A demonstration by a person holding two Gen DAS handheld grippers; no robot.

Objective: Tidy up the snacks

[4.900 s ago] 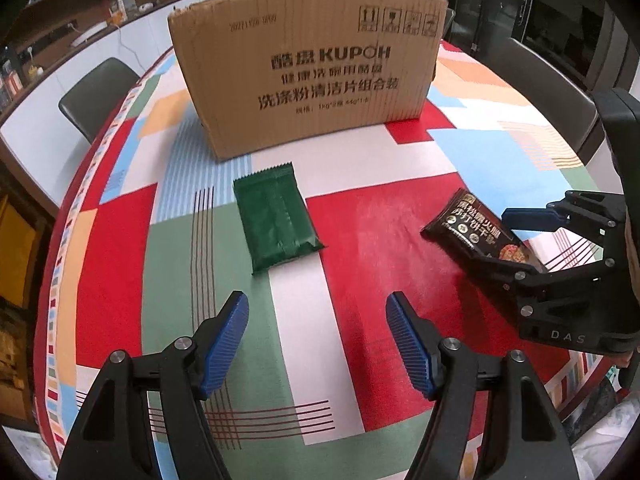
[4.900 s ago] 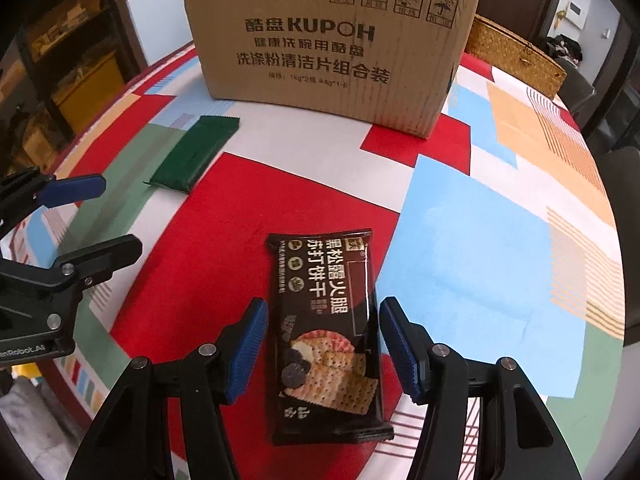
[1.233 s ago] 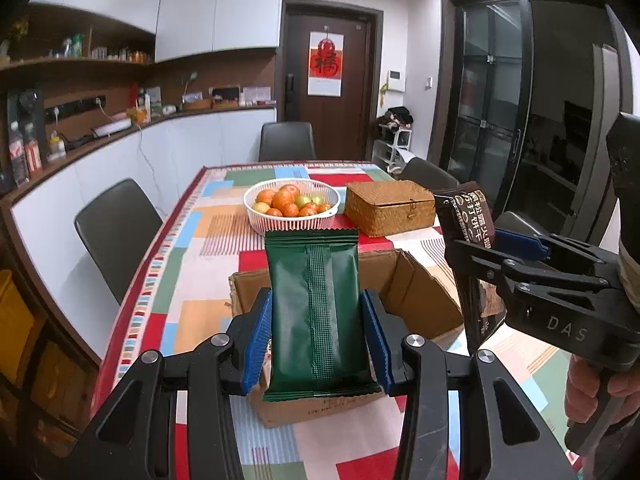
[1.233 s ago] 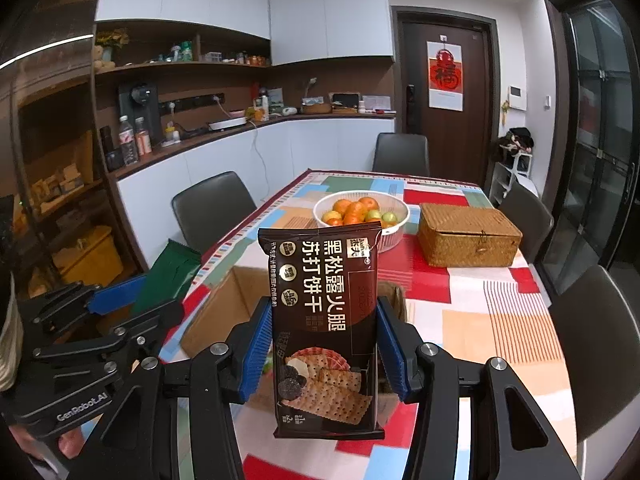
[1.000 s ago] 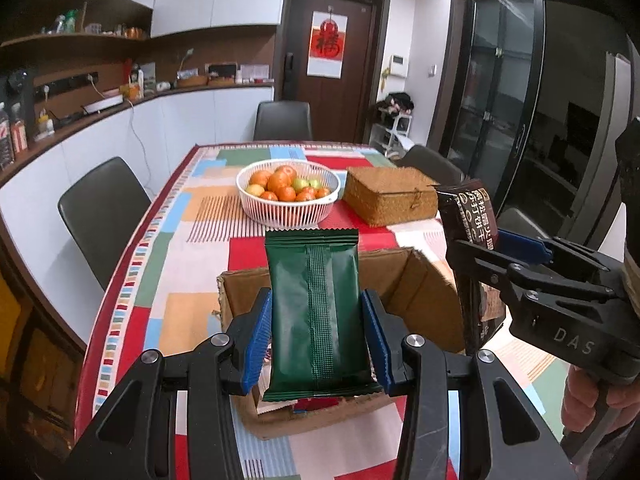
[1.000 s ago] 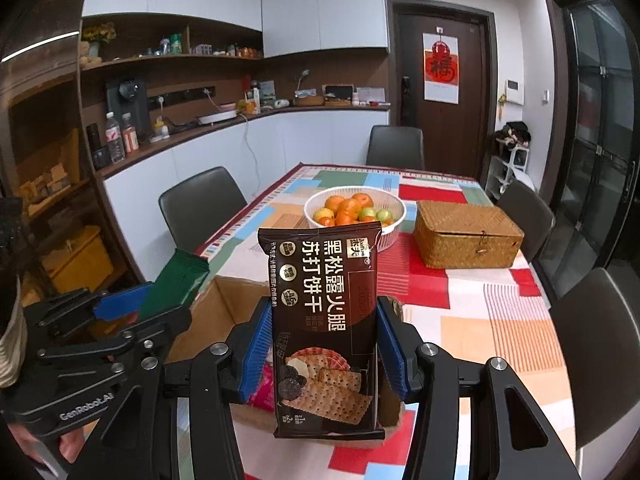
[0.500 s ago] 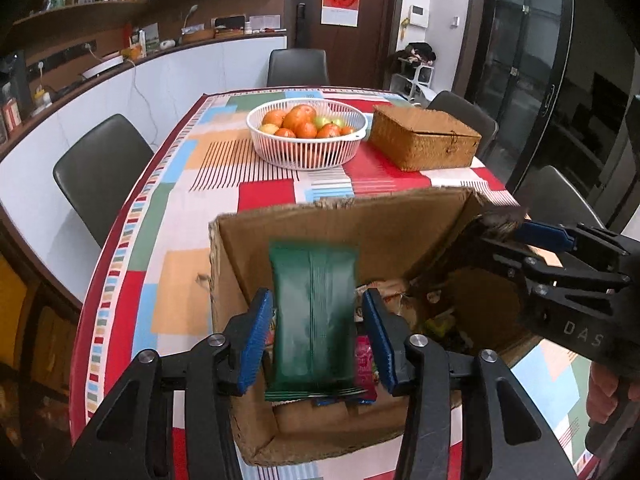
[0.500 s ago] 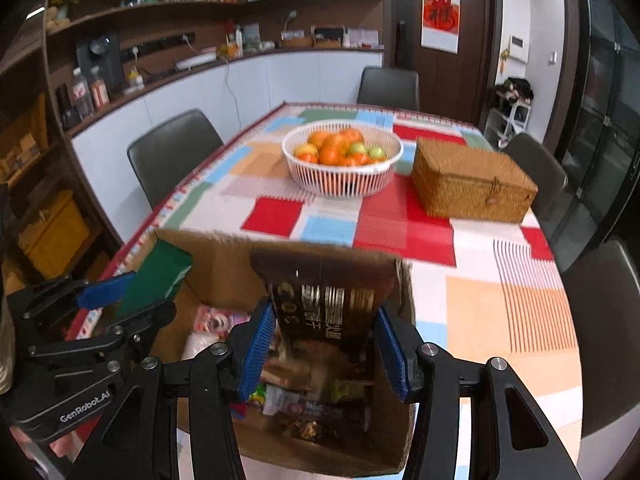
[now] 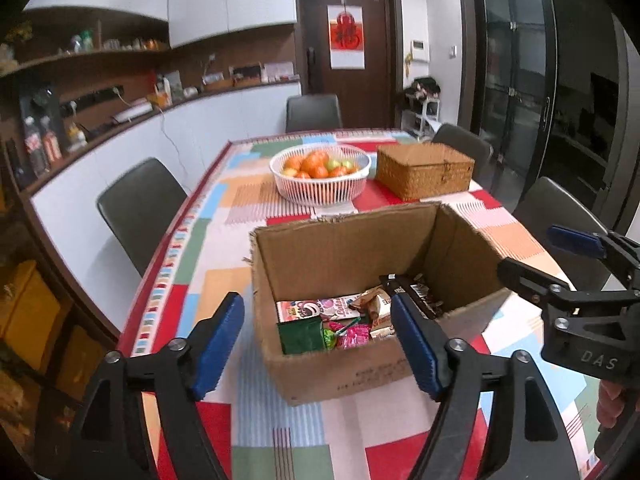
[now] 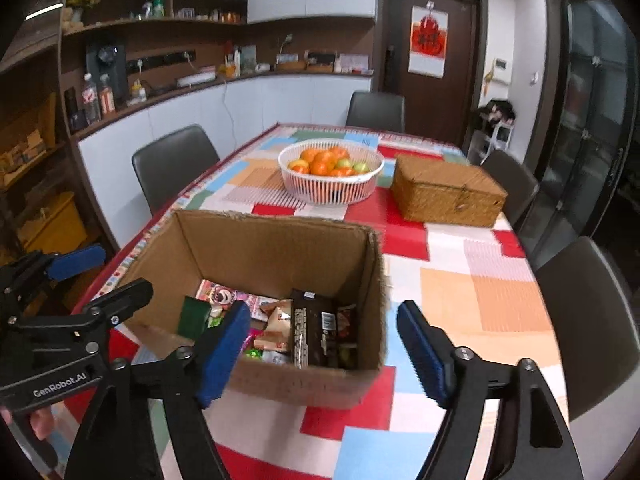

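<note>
On the left, the left gripper [image 9: 316, 344] was poised over the near edge of the cardboard box [image 9: 340, 252]. Its jaws were spreading and nothing was between the blue pads [image 9: 218, 338]. The green packet [image 9: 301, 335] lay inside the box, at the left end of the floor, partly hidden by the near wall. Beside it lay a pink-and-white snack pack [image 9: 320, 309] and small bright sweets [image 9: 348, 336].

In the centre, the box stood open-topped on the table [image 9: 280, 432], which was covered with a patchwork cloth of red, blue, green and orange blocks. The dark cracker packet [image 10: 316, 330] lay in the right half of the box, resting on the other snacks and close to the right wall.

On the right, the right gripper [image 10: 320, 344] was poised over the box at its right end. Its jaws were also spreading, with nothing between the pads [image 10: 422, 354]; the left pad overlapped the near wall of the box in the right wrist view.

Behind the box, well apart from it, a white fruit basket [image 10: 330, 176] stood on the table, with a lidded wicker box [image 10: 446, 190] just to its right. Dark chairs [image 10: 174, 160] stood around the table.
</note>
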